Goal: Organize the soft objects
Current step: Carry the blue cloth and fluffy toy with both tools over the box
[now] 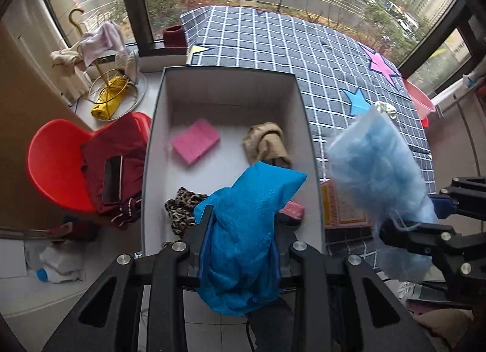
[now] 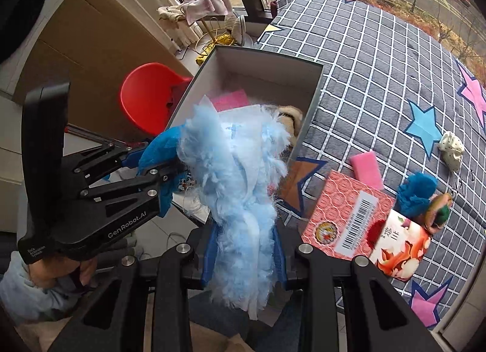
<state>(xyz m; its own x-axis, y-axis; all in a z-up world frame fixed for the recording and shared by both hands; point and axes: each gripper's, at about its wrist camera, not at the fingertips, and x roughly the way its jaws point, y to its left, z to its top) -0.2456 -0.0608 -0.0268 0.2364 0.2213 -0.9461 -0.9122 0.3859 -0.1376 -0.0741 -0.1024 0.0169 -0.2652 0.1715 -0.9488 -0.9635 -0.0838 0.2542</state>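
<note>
The left tool point(image 1: 240, 230) is clamping a bright blue cloth point(image 1: 243, 230) and is holding it over the near end of the open grey box point(image 1: 306, 115). The right tool point(image 2: 243, 248) is clamping a pale blue fluffy bundle point(image 2: 237, 169) just beside the box's right wall. Inside the box are lying a pink sponge point(image 1: 196, 144), a tan cloth point(image 1: 267, 145) and a leopard-print cloth point(image 1: 182, 209).

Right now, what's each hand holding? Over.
Left gripper shut on blue bag. Right gripper shut on fluffy duster. Both over box. Nothing blocking.
</note>
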